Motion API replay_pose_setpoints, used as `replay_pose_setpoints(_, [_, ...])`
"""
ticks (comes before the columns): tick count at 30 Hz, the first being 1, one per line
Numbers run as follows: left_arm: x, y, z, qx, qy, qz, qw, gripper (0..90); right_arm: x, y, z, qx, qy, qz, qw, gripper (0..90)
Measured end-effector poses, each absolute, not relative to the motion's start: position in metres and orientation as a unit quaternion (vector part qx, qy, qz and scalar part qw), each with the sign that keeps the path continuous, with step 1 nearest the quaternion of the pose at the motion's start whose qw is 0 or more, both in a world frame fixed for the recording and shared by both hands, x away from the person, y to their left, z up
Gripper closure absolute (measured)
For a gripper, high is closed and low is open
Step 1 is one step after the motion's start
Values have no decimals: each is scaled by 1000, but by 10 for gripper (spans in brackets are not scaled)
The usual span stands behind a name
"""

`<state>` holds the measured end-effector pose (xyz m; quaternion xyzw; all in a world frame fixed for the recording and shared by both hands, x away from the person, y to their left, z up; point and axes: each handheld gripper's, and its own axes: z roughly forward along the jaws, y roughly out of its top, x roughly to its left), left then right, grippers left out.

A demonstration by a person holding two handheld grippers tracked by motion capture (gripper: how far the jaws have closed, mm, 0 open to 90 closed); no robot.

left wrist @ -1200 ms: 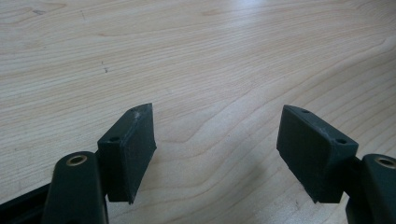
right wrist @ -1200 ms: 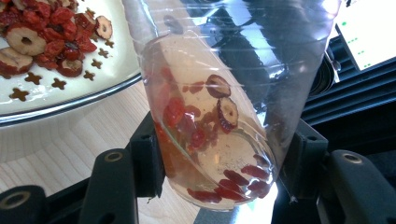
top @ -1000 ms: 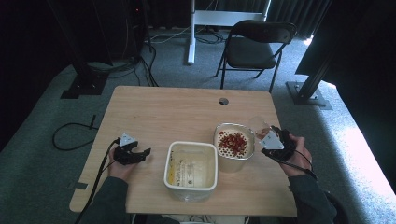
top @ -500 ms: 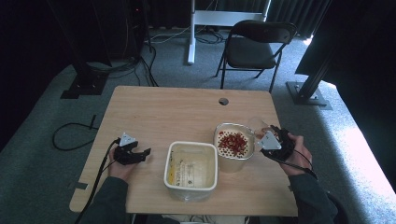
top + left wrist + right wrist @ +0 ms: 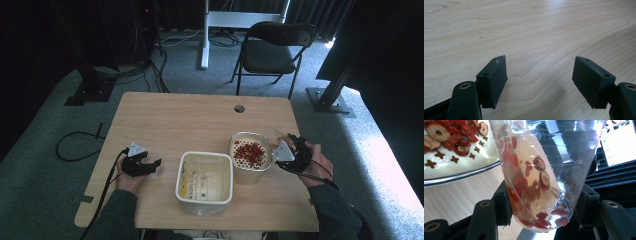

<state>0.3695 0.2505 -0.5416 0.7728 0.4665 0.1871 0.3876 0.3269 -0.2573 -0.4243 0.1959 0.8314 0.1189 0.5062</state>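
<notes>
Landmark for all positions: the white square container standing near the person's edge of the wooden table.

Right gripper: located right of the white square container, beyond the strainer bowl. In the right gripper view its two black jaws are clamped on the lower end of a clear plastic cup, one pad against each side of the cup wall. The cup is tilted, its mouth directed toward the strainer bowl. Red berries and sliced dried fruit cling to the inside wall and collect at the cup's low end.

Strainer bowl: a pale perforated dish in a metal rim, standing just beside the white square container on its right. It holds a heap of red dried fruit. In the high view the cup sits at the bowl's right rim; whether it touches the rim cannot be determined.

Left gripper: located left of the white square container, well apart from it, low over the table. The left gripper view shows its pads standing apart with only bare wood grain between them; nothing is held.

White square container: interior shows yellowish residue; contents otherwise not discernible.
</notes>
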Motion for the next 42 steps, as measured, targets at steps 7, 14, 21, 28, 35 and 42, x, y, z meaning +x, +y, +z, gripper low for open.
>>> replay_pose_setpoints(7, [370,251,-542,772,467,187,388,285,328,-253,-421,176,830,94,520,427])
replay_pose_setpoints(14, [370,251,-542,772,467,187,389,285,330,-251,-419,159,832,81,525,427])
replay_pose_setpoints(21, [370,251,-542,772,467,187,389,285,330,-247,-418,127,830,37,543,427])
replay_pose_setpoints(28, [370,251,-542,772,467,186,389,285,331,-244,-419,101,827,10,553,427])
replay_pose_setpoints(35, [370,251,-542,772,467,187,389,284,329,-240,-417,81,825,-6,560,427])
replay_pose_setpoints(42, [370,251,-542,772,467,187,389,285,326,-233,-417,42,815,-50,576,427])
